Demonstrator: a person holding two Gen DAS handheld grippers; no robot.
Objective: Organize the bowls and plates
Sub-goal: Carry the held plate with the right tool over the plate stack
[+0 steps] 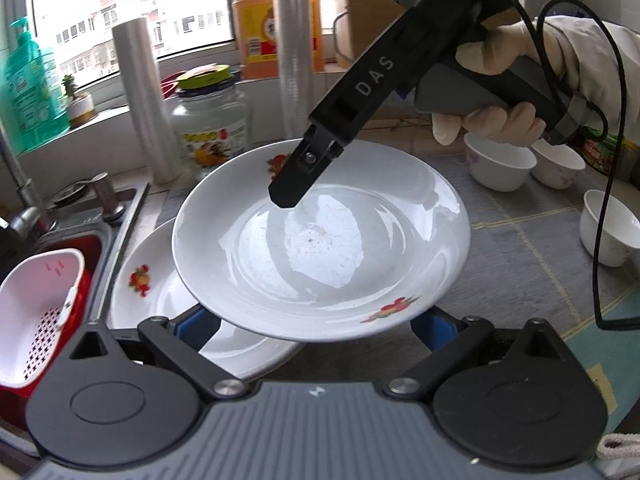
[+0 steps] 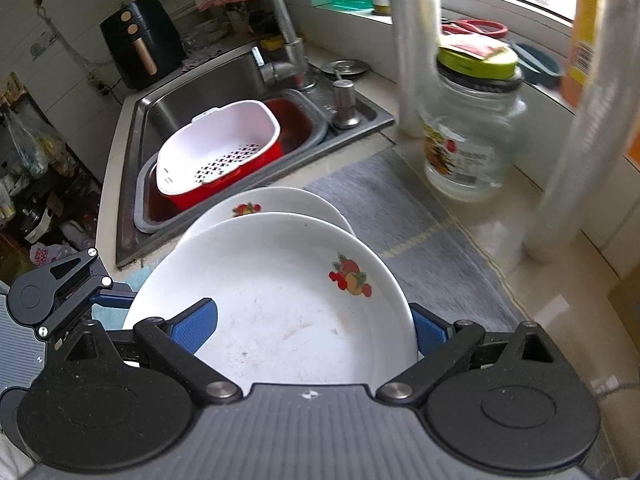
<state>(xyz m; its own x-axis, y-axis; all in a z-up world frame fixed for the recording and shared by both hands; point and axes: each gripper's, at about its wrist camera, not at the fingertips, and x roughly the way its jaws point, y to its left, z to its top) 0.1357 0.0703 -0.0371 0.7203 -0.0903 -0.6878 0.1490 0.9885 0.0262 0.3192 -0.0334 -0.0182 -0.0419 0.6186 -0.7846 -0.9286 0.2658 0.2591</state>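
A white plate with fruit prints (image 1: 320, 248) is held tilted above a second like plate (image 1: 160, 300) that lies on the grey mat. My right gripper (image 2: 316, 332) is wide open with its blue pads (image 2: 198, 330) on either side of the upper plate (image 2: 280, 312); in the left wrist view its finger (image 1: 296, 176) rests on the plate's far rim. My left gripper (image 1: 316, 330) is open under the plate's near edge, blue pads (image 1: 432, 332) partly hidden. Three small white bowls (image 1: 500, 164) stand at the right.
A sink (image 2: 224, 80) with a red tub and white colander (image 2: 220, 148) lies left of the plates. A glass jar (image 2: 468, 128), plastic rolls (image 1: 140, 96), an orange bottle (image 1: 276, 20) and a green bottle (image 1: 28, 80) stand along the windowsill. A tap (image 2: 284, 28) rises behind the sink.
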